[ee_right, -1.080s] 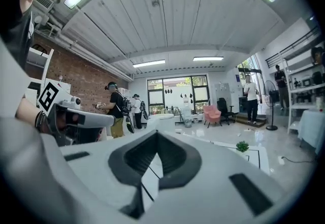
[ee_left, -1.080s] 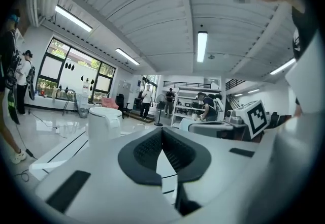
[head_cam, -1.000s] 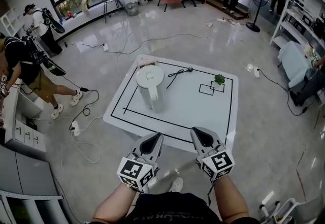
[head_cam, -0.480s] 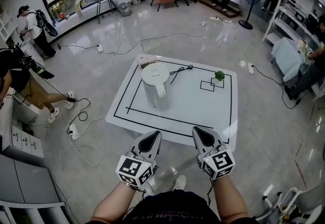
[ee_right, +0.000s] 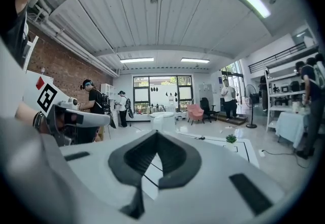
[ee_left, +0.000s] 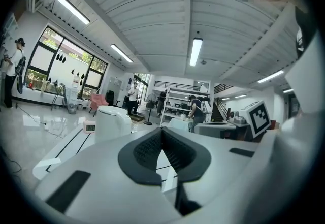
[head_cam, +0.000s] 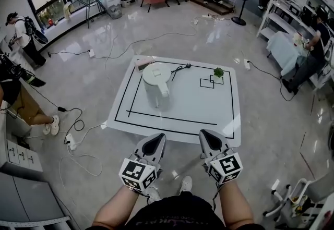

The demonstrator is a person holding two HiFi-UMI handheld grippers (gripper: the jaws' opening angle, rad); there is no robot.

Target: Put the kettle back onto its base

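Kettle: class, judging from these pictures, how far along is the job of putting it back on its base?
Done: nothing visibly. The kettle stands upright on the white table, near a black cord, untouched. In hand: nothing; the left hand-held gripper and right hand-held gripper are shut, empty, on the table's near side, clear of the kettle. Left: reaching, gripping and seating the kettle; no base can be made out.

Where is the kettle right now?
In the head view, the white kettle stands on the left side of the table, a black cord just right of it.
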